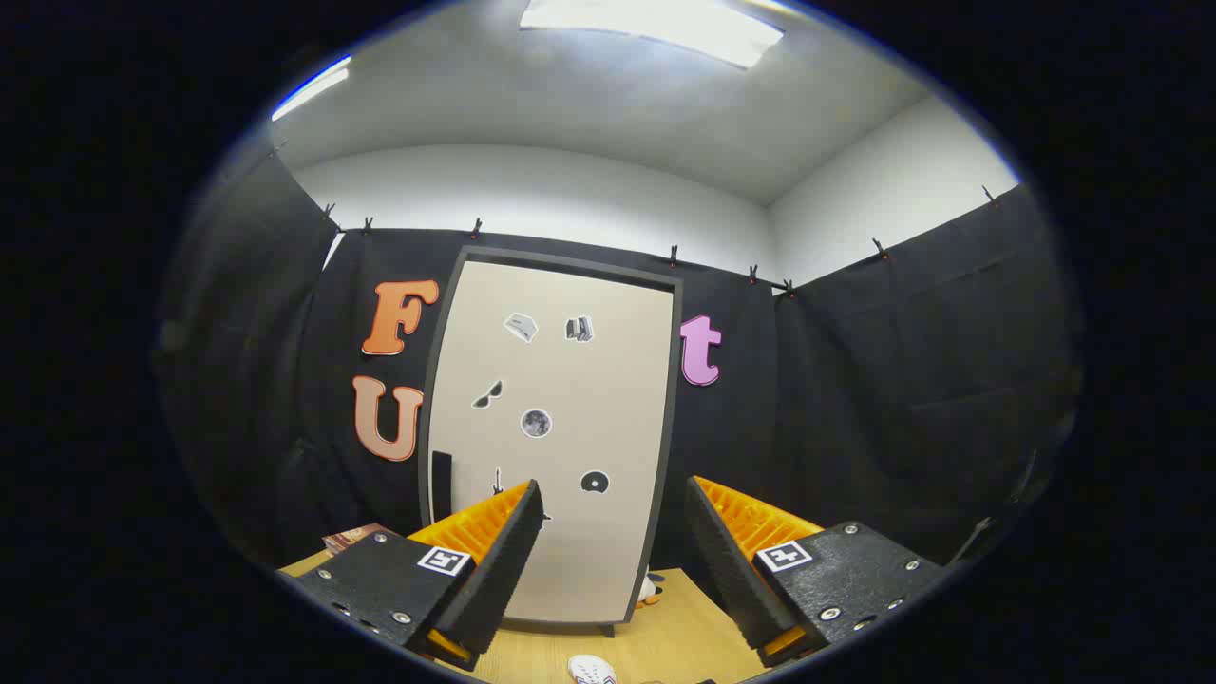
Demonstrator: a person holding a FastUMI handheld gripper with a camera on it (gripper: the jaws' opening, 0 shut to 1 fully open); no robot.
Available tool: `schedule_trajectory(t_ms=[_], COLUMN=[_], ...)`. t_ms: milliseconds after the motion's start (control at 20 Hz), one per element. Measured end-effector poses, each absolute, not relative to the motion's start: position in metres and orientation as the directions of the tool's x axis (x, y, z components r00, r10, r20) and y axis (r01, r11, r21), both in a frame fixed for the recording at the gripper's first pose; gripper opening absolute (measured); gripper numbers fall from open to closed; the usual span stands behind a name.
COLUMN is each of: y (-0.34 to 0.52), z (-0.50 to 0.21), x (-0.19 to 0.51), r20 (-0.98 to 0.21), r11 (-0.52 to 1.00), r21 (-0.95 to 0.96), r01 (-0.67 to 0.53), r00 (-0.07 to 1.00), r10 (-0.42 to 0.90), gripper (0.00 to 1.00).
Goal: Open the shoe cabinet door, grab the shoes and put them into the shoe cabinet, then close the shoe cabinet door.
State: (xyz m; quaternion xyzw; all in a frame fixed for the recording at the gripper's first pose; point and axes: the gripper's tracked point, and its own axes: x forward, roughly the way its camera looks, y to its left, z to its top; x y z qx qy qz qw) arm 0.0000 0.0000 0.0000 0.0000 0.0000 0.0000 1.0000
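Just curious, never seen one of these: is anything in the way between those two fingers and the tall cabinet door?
No. In the gripper view, the open gripper faces the shut cabinet door with only bare wooden table between.

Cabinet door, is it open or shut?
Shut. The door lies flat in its dark frame, with no gap or inside showing. The open tongs hang in front, holding nothing.

We see a pale wooden floor [679, 632] under the gripper [613, 546], whose fingers stand spread apart with nothing between them. Directly on it, beyond the fingers, stands the shoe cabinet [560, 427], upright, its door facing us and closed. A white shoe [591, 670] lies on the wood below the gap between the fingers. Another shoe [650, 591] peeks out at the cabinet's lower right corner, just beside it.
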Motion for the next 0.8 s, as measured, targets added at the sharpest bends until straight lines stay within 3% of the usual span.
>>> schedule_trajectory(t_ms=[800], y=[0.026], z=[0.013], x=[-0.009], r20=[0.003], r11=[1.0], r21=[0.018], r01=[-0.021], r00=[1.0], r10=[0.021], gripper=[0.94])
